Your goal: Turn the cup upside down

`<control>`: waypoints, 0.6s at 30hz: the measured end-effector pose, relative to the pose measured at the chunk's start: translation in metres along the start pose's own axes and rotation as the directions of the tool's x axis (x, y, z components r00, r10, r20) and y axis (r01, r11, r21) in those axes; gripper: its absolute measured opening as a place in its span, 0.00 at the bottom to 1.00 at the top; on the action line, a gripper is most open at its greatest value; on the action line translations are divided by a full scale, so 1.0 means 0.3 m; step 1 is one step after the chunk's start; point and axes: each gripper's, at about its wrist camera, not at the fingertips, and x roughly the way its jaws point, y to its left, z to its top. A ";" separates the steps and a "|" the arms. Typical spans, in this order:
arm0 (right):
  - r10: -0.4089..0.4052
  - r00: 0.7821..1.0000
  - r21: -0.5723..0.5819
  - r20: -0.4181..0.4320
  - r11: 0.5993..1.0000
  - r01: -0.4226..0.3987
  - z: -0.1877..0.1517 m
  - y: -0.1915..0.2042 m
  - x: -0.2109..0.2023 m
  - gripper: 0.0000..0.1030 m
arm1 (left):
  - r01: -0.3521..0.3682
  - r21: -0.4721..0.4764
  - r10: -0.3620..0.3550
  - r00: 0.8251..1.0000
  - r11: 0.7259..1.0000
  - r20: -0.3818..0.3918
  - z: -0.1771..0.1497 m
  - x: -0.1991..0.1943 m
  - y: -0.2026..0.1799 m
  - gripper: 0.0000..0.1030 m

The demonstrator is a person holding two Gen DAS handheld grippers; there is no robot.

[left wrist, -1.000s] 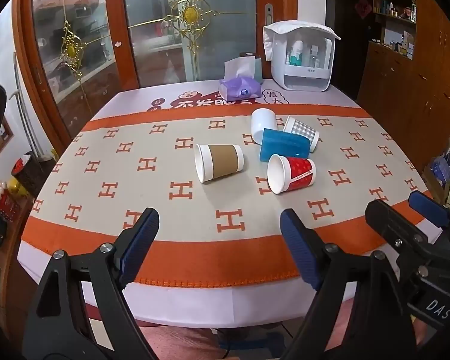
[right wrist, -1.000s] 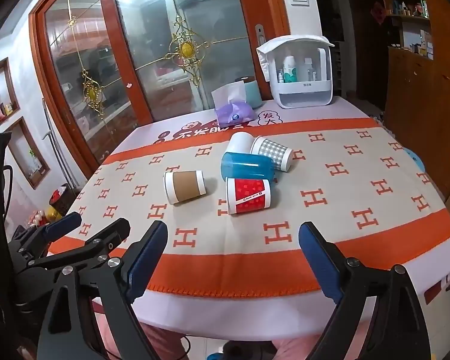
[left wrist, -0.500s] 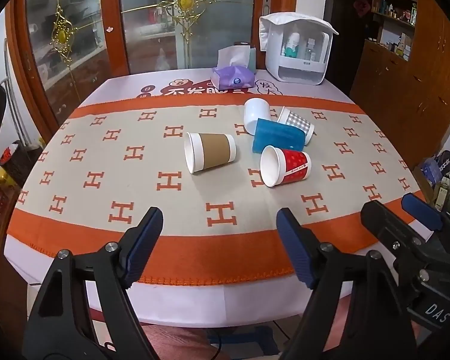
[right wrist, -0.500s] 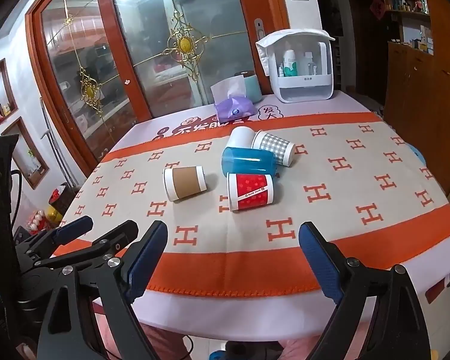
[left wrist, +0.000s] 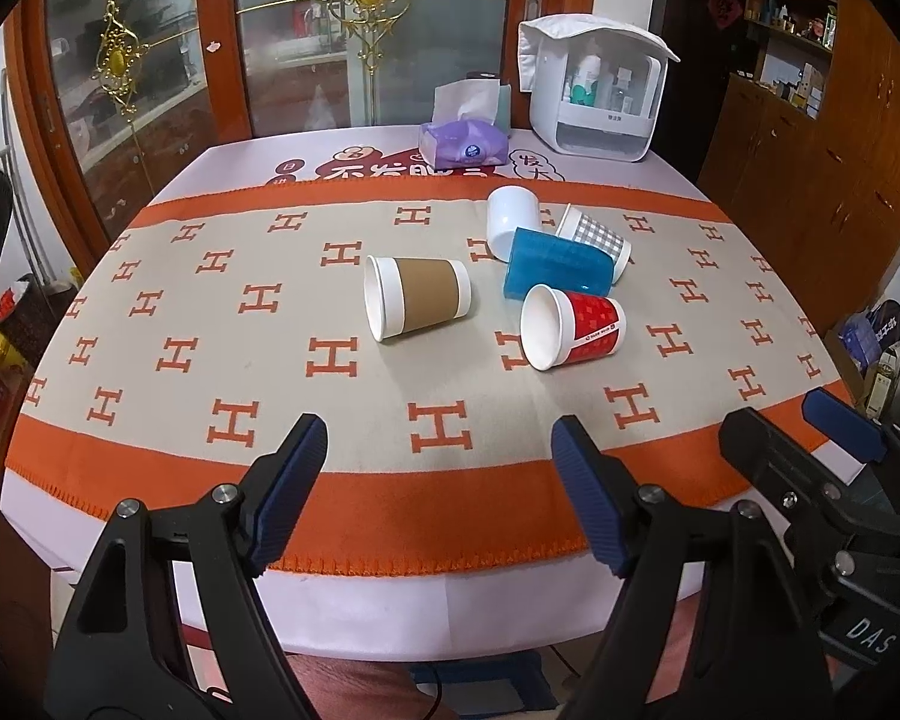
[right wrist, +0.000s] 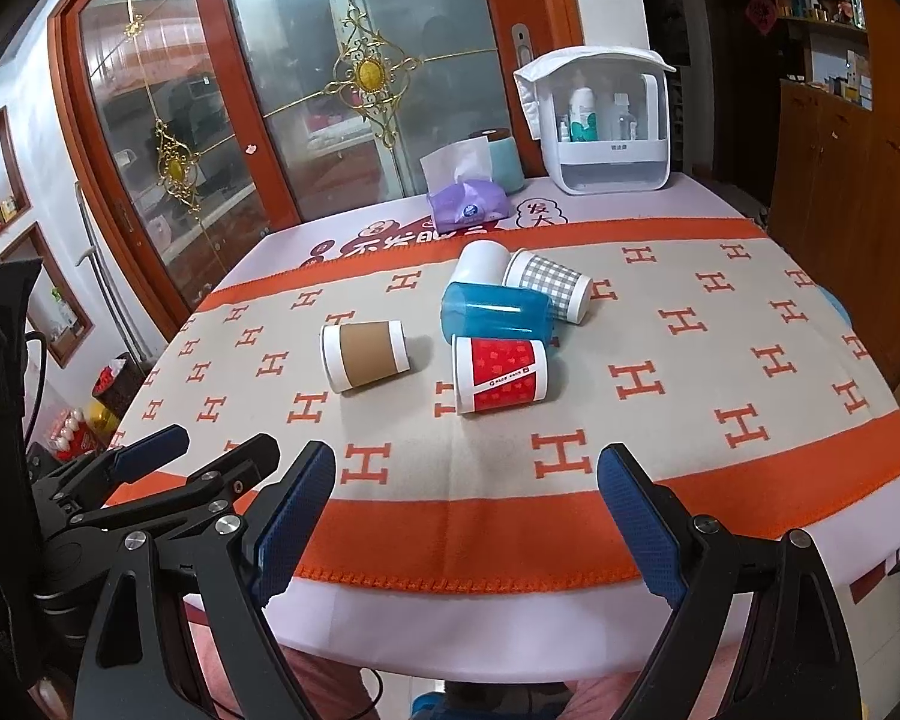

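Cups: five on their sides mid-table; brown-sleeved white paper cup [left wrist: 417, 297] alone, red-printed paper cup [right wrist: 501, 374] nearest.
Bearing: ahead of both grippers, well apart.
Axis: crosswise, rims leftward.
Left gripper [left wrist: 440, 465]: wide open, empty, brown cup ahead.
Right gripper [right wrist: 467, 495]: wide open, empty, facing red cup.

Ahead of your grippers, the blue cup [left wrist: 559, 266] hides part of the white cup [left wrist: 510, 221] and checked cup [left wrist: 597, 238]; the organizer's [left wrist: 594, 93] bottles are too small to identify.

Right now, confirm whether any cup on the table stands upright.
No, all five cups, including the brown cup and red cup, lie on their sides.
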 end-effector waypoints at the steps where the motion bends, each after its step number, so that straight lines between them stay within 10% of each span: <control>1: -0.001 1.000 -0.001 0.000 1.000 0.001 -0.002 0.001 0.001 0.88 | -0.001 0.001 0.001 1.000 1.000 -0.002 0.003 0.003 0.000 0.73; 18: 0.010 0.999 0.023 -0.034 1.000 -0.010 0.027 -0.022 0.053 0.88 | -0.016 0.023 0.016 1.000 1.000 -0.001 0.034 0.043 -0.013 0.73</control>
